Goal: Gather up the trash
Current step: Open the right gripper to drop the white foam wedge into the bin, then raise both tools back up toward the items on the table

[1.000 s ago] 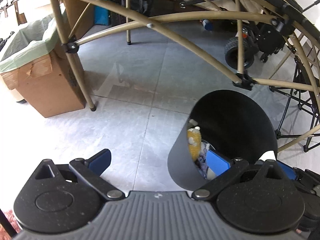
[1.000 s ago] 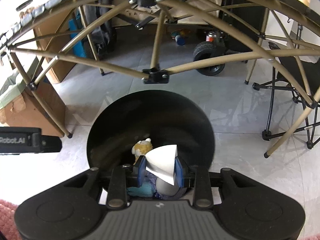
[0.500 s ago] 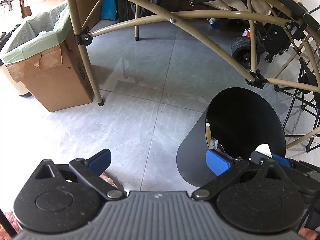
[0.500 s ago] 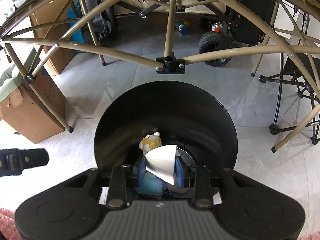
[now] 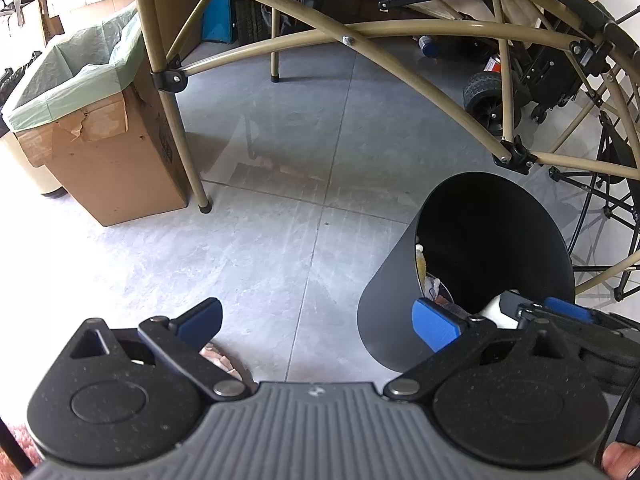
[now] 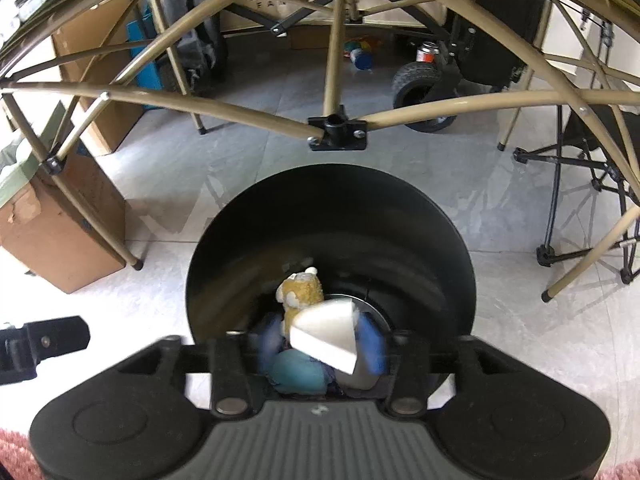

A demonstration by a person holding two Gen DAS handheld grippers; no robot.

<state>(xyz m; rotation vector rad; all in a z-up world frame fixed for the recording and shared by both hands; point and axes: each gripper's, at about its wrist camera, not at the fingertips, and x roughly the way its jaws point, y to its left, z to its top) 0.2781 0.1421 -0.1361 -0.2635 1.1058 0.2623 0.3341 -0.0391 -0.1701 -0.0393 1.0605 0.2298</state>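
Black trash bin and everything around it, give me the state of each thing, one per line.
Black trash bin: upright, open, partly filled with trash.
White paper scrap: between the blurred fingers, over the bin.
Right gripper: blurred, grip unclear.
Left gripper: open, empty.
Cardboard box: open, lined with a green bag.

Black bin [image 6: 332,216] mouth open above, tan frame bars [image 6: 440,108] crossing just behind, bare floor [image 5: 280,208] left.
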